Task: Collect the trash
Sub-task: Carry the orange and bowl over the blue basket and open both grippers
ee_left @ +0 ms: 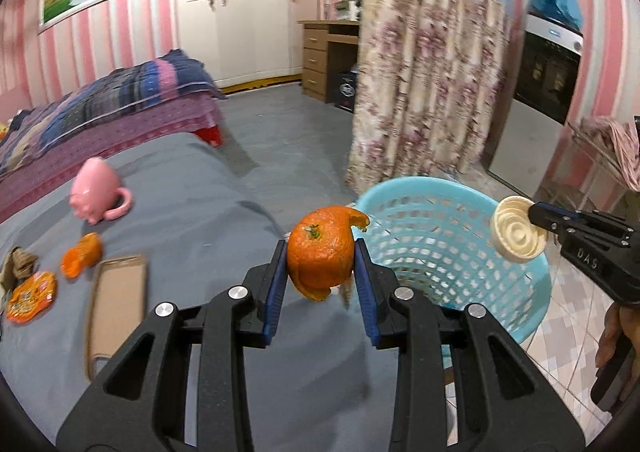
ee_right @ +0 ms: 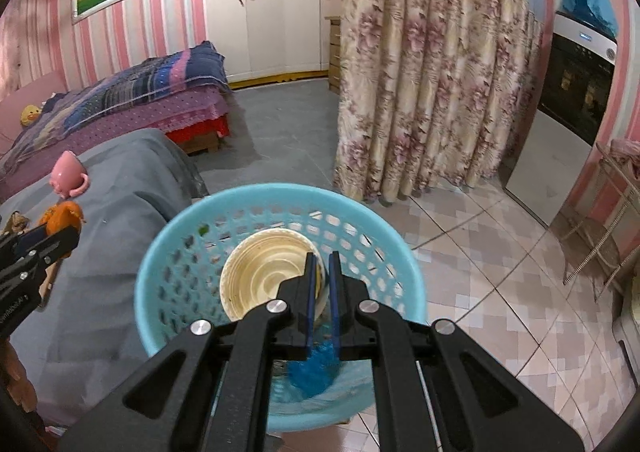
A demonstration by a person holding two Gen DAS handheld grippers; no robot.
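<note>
My left gripper (ee_left: 321,252) is shut on a large piece of orange peel (ee_left: 320,256), held over the grey-covered table just left of the light blue basket (ee_left: 448,236). My right gripper (ee_right: 323,260) is shut on the rim of a cream paper cup (ee_right: 264,272), which hangs over the mouth of the blue basket (ee_right: 168,260). The same cup (ee_left: 518,230) and right gripper (ee_left: 536,213) show at the right in the left wrist view. In the right wrist view the left gripper (ee_right: 70,228) with the orange peel (ee_right: 64,216) shows at the left edge.
On the grey cover (ee_left: 192,211) lie a pink mug (ee_left: 96,191) on its side, a second orange peel piece (ee_left: 82,256), an orange snack wrapper (ee_left: 32,296), brown crumpled paper (ee_left: 20,264) and a tan phone case (ee_left: 116,304). A floral curtain (ee_left: 424,83) hangs behind the basket; tiled floor (ee_right: 500,252) right.
</note>
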